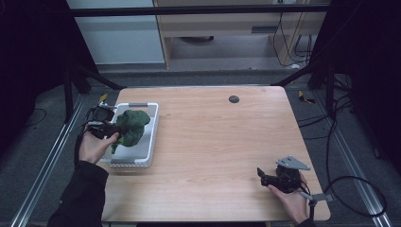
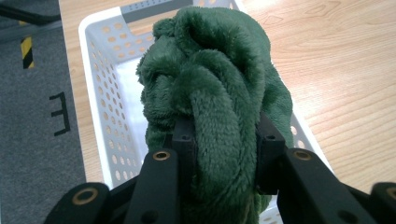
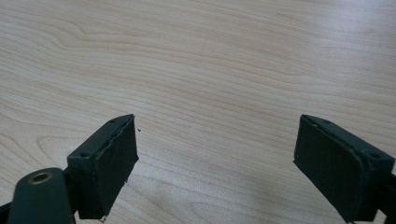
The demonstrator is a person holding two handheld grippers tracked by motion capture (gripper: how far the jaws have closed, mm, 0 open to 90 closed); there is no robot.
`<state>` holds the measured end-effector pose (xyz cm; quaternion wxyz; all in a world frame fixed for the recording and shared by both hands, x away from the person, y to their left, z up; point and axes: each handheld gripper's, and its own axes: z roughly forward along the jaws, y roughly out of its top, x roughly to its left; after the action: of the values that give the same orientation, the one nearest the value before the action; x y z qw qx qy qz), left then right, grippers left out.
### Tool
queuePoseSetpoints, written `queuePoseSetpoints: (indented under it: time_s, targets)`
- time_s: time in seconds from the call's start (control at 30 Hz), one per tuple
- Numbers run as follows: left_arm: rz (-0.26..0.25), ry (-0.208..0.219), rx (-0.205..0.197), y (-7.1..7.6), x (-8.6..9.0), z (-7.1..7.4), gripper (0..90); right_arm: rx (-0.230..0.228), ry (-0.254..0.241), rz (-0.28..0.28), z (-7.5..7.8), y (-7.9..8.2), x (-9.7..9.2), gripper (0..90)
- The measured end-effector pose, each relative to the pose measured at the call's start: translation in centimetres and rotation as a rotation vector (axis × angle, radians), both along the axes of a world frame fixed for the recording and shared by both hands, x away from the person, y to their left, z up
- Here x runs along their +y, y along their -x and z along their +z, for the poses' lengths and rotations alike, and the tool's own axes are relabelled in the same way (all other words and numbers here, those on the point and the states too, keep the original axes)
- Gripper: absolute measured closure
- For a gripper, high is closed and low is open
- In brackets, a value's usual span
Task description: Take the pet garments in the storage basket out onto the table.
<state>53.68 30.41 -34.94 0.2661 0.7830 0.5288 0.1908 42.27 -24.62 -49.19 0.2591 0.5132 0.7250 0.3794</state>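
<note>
A dark green fleece cloth (image 1: pixel 131 125) hangs bunched above the white perforated basket (image 1: pixel 145 142) at the table's left side. My left gripper (image 1: pixel 113 128) is shut on it. In the left gripper view the two black pads (image 2: pixel 184 140) press a thick fold of the green cloth (image 2: pixel 210 84) from both sides, with the basket (image 2: pixel 98 70) below. My right gripper (image 1: pixel 261 174) rests near the table's front right corner, held in a hand. In the right gripper view my right gripper (image 3: pixel 215 163) stands open over bare wood, nothing between its pads (image 3: pixel 114 154).
The light wooden table (image 1: pixel 222 137) has a small black round plug (image 1: pixel 233 99) near its far edge. Metal rails and cables run along the grey floor on both sides. A black-and-yellow tape mark (image 2: pixel 27 51) lies on the floor beside the basket.
</note>
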Motion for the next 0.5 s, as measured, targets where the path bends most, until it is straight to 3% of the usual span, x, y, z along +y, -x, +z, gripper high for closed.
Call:
queuePoseSetpoints:
  time_s: [0.5]
  targets:
    - [-0.086,-0.009,-0.064,2.4,-1.3,3.4,67.7,0.003,-0.006,-0.002,0.1,0.0,0.0,13.4]
